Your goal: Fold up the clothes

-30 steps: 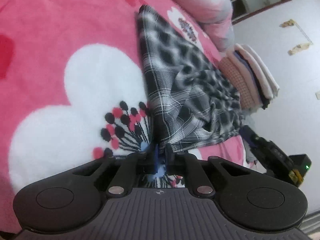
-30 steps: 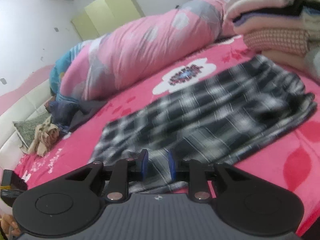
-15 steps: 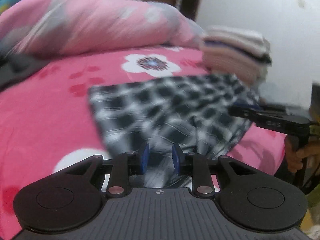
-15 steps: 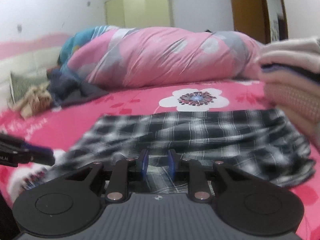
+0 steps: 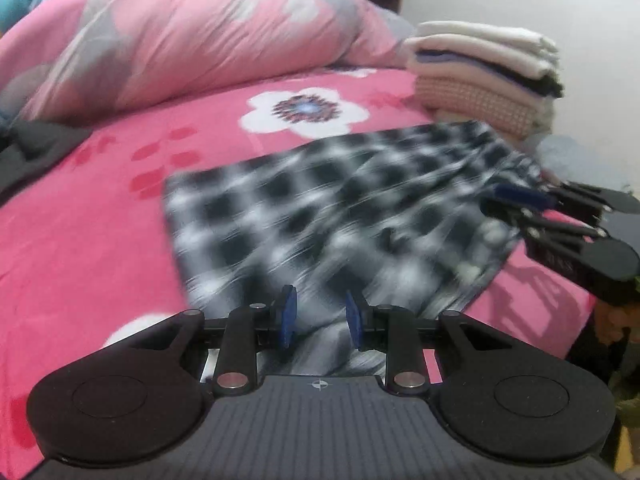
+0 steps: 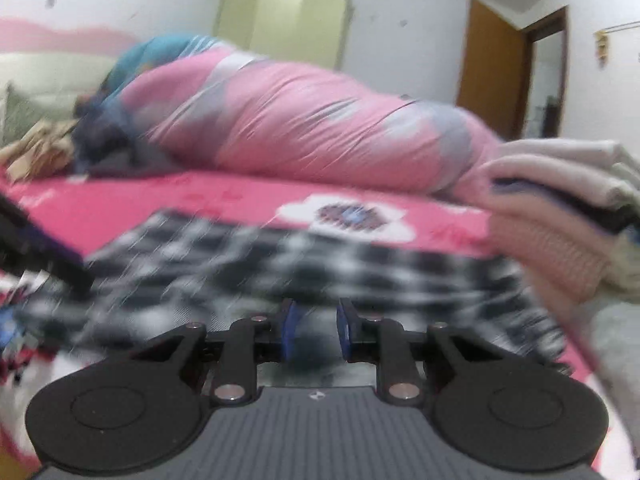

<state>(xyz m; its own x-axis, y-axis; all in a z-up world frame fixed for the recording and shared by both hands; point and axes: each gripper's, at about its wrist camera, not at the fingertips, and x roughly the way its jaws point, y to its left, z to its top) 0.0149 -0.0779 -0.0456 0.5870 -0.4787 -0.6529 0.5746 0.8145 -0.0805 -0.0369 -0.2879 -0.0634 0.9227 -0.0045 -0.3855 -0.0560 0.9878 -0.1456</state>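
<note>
plaid cloth [image 5: 340,208], black and white, lies spread on the pink bed [image 5: 88,240], its far right end just beside a stack of folded clothes [image 5: 484,76] at the bed's edge, with a rolled pink quilt [image 5: 192,36] well behind it. both views are blurred, so creases and hems are hard to read, but the cloth looks like a broad, fairly flat panel with some rumpling along its near edge; whether it is already doubled over i cannot tell. the left claw [image 5: 319,317] sits low at the near edge of the cloth with its blue pads apart, fabric showing in the gap but nothing pinched. the right claw [image 6: 316,330] is likewise apart, low over the near edge further right, and clamped on nothing; from the left view it shows at the cloth's right side [image 5: 520,200]. my guess is that the step in hand is a regrasp between folds, both claws settling on the near hem. the next move would call for each claw to close on the edge itself, catching every layer there, and for both to work at an even height so the cloth stays square. the loose, thin fabric may slip or bunch if only one layer is caught.
</note>
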